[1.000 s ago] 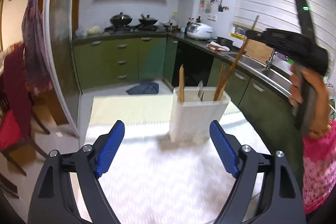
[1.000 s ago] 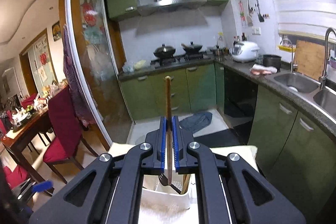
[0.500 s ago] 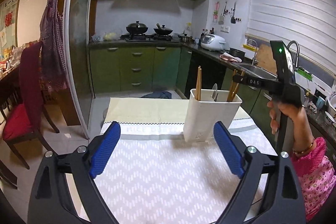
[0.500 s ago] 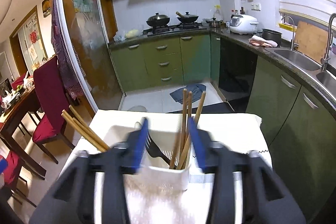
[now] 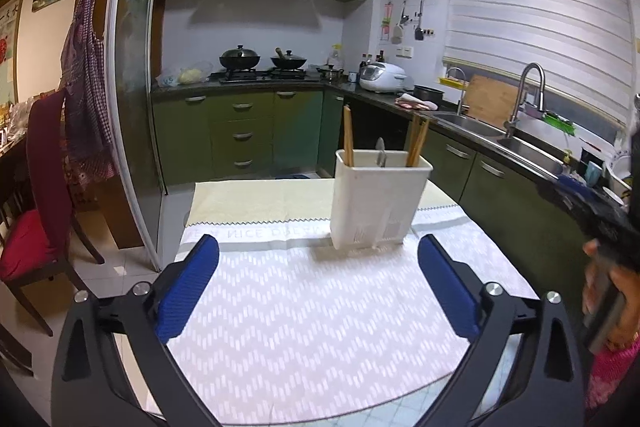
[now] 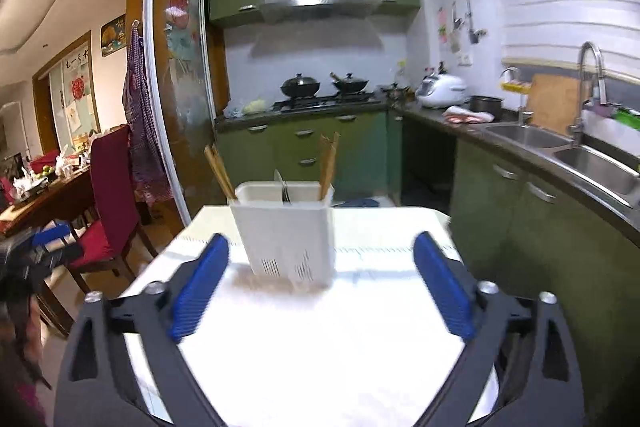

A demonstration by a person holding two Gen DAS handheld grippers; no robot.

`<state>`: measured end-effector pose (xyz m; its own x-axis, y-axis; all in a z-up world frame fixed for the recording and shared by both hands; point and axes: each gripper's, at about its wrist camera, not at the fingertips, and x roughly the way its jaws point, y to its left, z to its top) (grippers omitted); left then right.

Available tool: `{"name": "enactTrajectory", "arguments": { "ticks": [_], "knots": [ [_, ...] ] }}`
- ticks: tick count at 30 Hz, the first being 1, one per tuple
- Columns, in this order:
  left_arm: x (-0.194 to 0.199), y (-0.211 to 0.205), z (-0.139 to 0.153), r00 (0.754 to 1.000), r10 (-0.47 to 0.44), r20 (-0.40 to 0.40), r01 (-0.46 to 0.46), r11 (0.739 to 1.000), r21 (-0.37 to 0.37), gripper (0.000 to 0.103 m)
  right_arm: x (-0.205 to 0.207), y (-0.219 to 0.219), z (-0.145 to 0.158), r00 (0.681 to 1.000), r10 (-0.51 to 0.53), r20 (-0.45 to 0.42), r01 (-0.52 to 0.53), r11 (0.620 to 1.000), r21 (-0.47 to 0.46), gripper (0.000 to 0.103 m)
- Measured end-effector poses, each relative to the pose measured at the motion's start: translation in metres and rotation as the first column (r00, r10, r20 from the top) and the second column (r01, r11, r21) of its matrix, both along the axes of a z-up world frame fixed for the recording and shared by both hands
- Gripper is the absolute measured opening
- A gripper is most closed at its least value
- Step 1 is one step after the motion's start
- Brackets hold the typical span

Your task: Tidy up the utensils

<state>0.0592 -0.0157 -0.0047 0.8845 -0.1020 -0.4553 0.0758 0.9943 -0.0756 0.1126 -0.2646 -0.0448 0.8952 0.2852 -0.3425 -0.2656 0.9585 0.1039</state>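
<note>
A white utensil holder [image 5: 380, 199] [image 6: 286, 227] stands upright on the table's white patterned cloth [image 5: 312, 315]. Wooden chopsticks [image 5: 348, 137] lean in its left compartment, more chopsticks [image 5: 416, 143] [image 6: 328, 161] in its right one, and a metal utensil [image 5: 380, 151] pokes up in the middle. My left gripper [image 5: 318, 287] hovers over the cloth short of the holder, its jaws opening wide with nothing between them. My right gripper [image 6: 320, 283] also sits back from the holder, jaws opening, empty. Its body shows blurred at the right edge of the left wrist view, in a hand [image 5: 604, 291].
Green kitchen cabinets [image 5: 240, 131] and a stove with two pans [image 5: 260, 61] lie beyond the table. A counter with a steel sink [image 6: 580, 155] runs along the right. A red-cushioned chair [image 5: 36, 227] and a dining table [image 6: 44, 195] stand to the left by the sliding glass door.
My right gripper let go of the chopstick it held upright, which now stands in the holder, opened wide and dropped back low over the table. My left gripper widened and backed off slightly.
</note>
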Motion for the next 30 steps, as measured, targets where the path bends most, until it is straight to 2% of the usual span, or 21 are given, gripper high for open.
{"name": "enactTrajectory", "arguments": {
  "ticks": [1,6,11,19,23,30],
  "knots": [
    [-0.006,-0.001,-0.003,1.000,-0.004,-0.002,0.004,1.000,-0.001,0.096,-0.014,-0.005,-0.005,1.000,-0.009,-0.003,0.009,1.000,-0.008,0.099],
    [-0.029,-0.008,-0.008,0.999,-0.033,-0.002,0.033,0.999,0.015,0.097,-0.081,-0.024,-0.027,0.999,-0.039,-0.006,0.039,0.999,-0.024,0.099],
    [-0.050,-0.009,-0.004,1.000,-0.028,0.011,0.028,0.999,0.029,0.097,-0.117,-0.027,-0.030,1.000,-0.013,-0.008,0.012,0.999,-0.029,0.099],
    [-0.073,-0.008,0.003,0.999,0.003,0.052,-0.005,0.999,0.054,0.097,-0.142,-0.021,-0.013,0.999,-0.016,0.048,0.019,0.998,-0.059,0.099],
    [-0.081,-0.011,0.005,0.998,-0.002,0.062,-0.003,0.998,0.069,0.097,-0.147,-0.020,-0.007,0.999,0.002,0.049,0.001,0.999,-0.051,0.099],
    [-0.087,-0.011,0.003,0.998,-0.002,0.057,-0.001,0.999,0.050,0.097,-0.149,-0.014,-0.003,0.998,0.032,0.049,-0.030,0.999,-0.045,0.099]
  ]
}}
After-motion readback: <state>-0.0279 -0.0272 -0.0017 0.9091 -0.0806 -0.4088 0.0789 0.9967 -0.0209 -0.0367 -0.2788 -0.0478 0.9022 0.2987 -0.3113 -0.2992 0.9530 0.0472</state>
